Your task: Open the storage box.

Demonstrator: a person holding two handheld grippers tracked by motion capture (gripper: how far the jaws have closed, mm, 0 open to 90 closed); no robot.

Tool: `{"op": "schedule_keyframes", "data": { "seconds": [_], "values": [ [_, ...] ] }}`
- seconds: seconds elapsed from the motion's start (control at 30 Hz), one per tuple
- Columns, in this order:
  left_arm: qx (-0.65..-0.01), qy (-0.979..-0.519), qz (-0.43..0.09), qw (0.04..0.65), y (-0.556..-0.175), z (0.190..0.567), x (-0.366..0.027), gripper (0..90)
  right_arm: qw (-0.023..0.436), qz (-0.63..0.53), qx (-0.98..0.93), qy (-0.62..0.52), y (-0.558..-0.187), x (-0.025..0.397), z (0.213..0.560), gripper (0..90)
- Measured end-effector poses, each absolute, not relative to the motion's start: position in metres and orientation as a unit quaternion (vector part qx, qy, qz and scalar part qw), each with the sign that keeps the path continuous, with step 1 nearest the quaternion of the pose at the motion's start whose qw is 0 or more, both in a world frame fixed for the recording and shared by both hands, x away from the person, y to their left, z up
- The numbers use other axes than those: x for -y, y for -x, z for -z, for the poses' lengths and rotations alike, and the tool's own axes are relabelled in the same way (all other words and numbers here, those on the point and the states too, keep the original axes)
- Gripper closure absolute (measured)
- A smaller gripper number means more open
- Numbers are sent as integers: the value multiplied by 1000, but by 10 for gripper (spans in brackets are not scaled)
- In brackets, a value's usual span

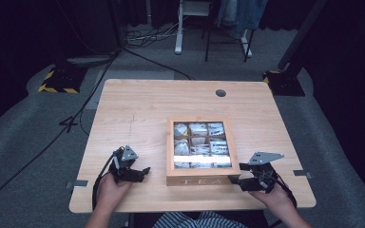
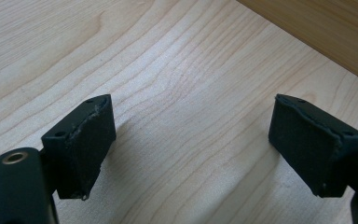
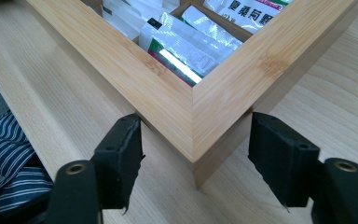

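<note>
Wooden tea box (image 1: 202, 178) on the near half of the table (image 1: 138, 109), a little right of centre, lid shut over a window showing packets in compartments; packet print too small to read from the high view, partly washed out by a bright glare band across the near row. "TEA" lettered on the near wall, faint but legible. Roughly square box, slightly longer near to far, lettered side facing the person. In the right gripper view, near right corner of box (image 3: 193, 116) only, rest cut off by the top edge; a few packets (image 3: 186, 46) through the window, some print legible, some not.

Right gripper (image 1: 235, 180) at that near right corner, spread wide, nothing grasped, one jaw on each side of the corner (image 3: 196, 154); cannot tell if either pad touches the wood. Left gripper (image 1: 145, 170) well left of the box, low over bare table, released and gaping wide (image 2: 193, 144), holding nothing; a strip of the box's side (image 2: 326, 32) across the far right corner of the left gripper view. Striped clothing (image 3: 4, 158) at the near edge, mostly cut off
</note>
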State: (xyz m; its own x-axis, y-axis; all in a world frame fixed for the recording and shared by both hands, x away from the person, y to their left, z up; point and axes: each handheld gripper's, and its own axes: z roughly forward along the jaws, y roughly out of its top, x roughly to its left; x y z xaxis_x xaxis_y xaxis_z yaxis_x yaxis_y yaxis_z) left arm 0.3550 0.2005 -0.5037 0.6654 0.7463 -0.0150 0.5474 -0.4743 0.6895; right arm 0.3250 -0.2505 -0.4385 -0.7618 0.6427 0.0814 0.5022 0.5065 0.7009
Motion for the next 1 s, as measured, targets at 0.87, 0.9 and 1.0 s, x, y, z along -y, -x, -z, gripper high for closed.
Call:
{"op": "schedule_keyframes", "data": {
  "seconds": [0.87,0.9,1.0],
  "values": [
    [-394,-847,-142,328,-350,498,-204,263,66,-393,-845,-357,-324,257,407,548],
    [-394,-847,-141,327,-349,497,-204,264,64,-398,-842,-357,-324,258,406,552],
    [-395,-842,-150,336,-348,495,-204,274,67,-403,-840,-357,-325,259,402,577]
  ]
}}
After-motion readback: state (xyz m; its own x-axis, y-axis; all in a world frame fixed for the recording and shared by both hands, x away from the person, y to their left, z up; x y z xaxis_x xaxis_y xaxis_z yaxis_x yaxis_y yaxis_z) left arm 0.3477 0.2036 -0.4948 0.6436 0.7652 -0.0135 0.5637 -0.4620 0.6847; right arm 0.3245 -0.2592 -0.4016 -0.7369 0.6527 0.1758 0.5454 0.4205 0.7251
